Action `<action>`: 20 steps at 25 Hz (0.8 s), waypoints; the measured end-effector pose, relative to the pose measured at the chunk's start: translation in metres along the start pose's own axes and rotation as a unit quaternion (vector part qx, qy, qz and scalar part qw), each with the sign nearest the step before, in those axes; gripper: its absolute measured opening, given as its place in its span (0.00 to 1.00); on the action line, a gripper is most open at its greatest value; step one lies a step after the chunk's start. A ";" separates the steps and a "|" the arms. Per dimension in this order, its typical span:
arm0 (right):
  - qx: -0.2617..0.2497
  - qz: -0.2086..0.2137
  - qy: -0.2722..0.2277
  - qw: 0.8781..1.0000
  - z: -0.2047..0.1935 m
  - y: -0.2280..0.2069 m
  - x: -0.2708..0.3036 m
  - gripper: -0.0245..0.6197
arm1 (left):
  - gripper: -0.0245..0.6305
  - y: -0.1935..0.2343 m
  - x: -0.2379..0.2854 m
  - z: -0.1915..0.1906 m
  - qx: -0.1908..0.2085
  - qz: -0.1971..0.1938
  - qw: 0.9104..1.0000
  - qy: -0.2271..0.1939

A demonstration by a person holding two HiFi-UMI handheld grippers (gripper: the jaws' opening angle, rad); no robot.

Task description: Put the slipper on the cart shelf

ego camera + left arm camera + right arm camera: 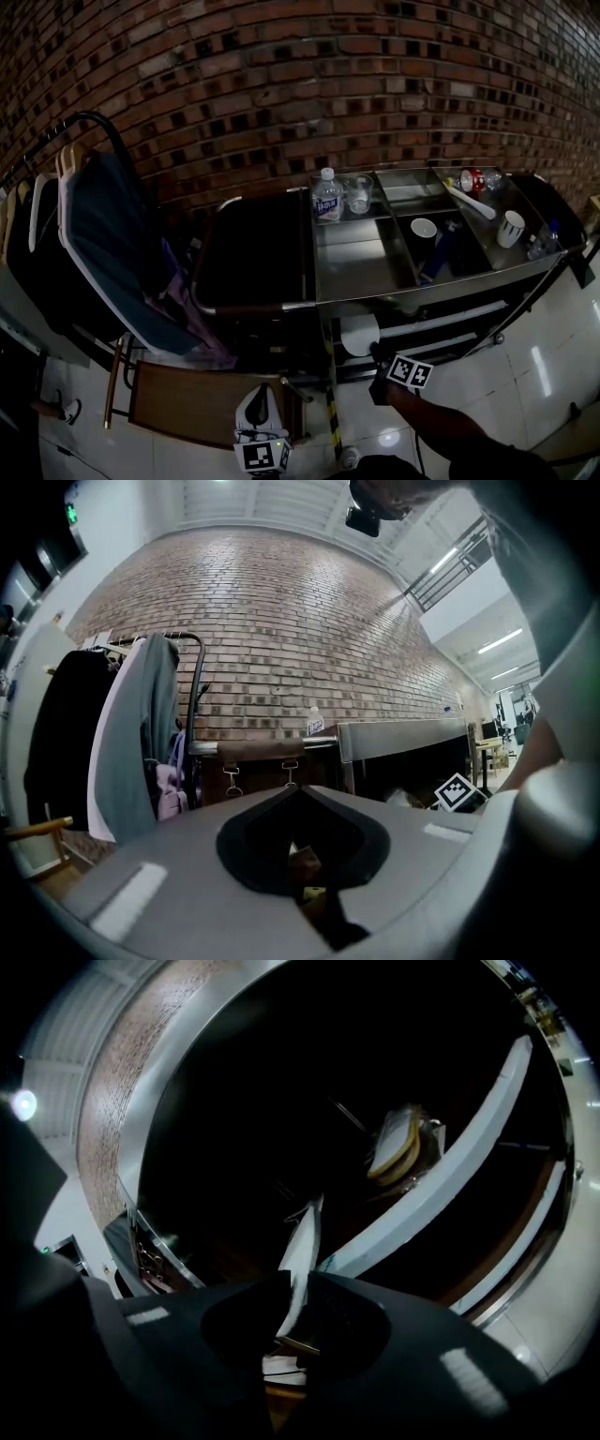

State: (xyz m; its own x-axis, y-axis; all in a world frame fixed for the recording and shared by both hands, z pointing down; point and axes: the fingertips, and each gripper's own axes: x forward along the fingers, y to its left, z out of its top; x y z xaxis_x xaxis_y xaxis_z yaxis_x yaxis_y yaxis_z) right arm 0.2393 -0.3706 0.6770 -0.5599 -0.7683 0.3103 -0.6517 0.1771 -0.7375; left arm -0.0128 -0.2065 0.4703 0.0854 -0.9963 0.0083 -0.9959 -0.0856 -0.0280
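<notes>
- While the right gripper reaches low into the dark lower part of the cart, its fingers pinch the thin white slipper, whose edge stands up between them.
- In the head view the slipper shows as a pale shape at the mouth of the lower shelf, just ahead of that gripper's marker cube; whether it touches the shelf cannot be told.
- A pale rail crosses behind the slipper in the right gripper view.
- The left gripper hangs low in front of the cart, apart from it, fingers pressed together with nothing between them.
- On the cart's top trays stand a water bottle and a glass side by side, and a white cup farther right.
- A clothes rack hung with garments stands to the left of the cart, before a brick wall.
</notes>
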 end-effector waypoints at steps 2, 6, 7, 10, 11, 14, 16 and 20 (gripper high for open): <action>0.008 -0.012 -0.005 1.000 0.001 -0.007 0.002 0.15 | 0.06 0.002 0.001 -0.005 -0.001 -0.002 1.000 -0.002; 0.014 -0.027 -0.018 0.999 0.003 -0.015 0.000 0.23 | 0.06 0.000 0.002 0.001 -0.007 -0.004 1.000 0.004; 0.011 -0.032 -0.021 0.999 0.003 -0.016 -0.003 0.25 | 0.06 -0.001 0.002 0.003 -0.008 -0.005 1.000 0.003; -0.021 -0.059 -0.039 0.997 0.008 -0.018 -0.023 0.25 | 0.06 -0.007 0.003 -0.001 -0.010 -0.011 1.000 0.003; -0.047 -0.064 -0.044 0.996 0.010 -0.014 -0.033 0.25 | 0.06 -0.009 0.003 -0.002 -0.011 -0.014 1.000 0.003; -0.161 -0.049 -0.051 0.984 0.011 0.018 -0.065 0.24 | 0.06 -0.017 0.005 0.004 -0.011 -0.024 1.000 -0.001; -0.240 -0.040 -0.057 0.968 0.010 0.044 -0.088 0.23 | 0.06 -0.023 0.008 0.006 -0.012 -0.033 0.999 -0.004; -0.389 -0.012 -0.090 0.917 0.017 0.109 -0.123 0.11 | 0.06 -0.035 0.010 0.009 -0.015 -0.049 0.999 -0.010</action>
State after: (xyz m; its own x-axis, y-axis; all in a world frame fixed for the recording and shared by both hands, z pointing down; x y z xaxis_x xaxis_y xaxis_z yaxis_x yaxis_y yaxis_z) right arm 0.2460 -0.2674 0.5479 -0.4924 -0.8544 0.1660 -0.8698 0.4898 -0.0589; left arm 0.0234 -0.2139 0.4622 0.1819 -0.9833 -0.0114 -0.9833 -0.1819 0.0026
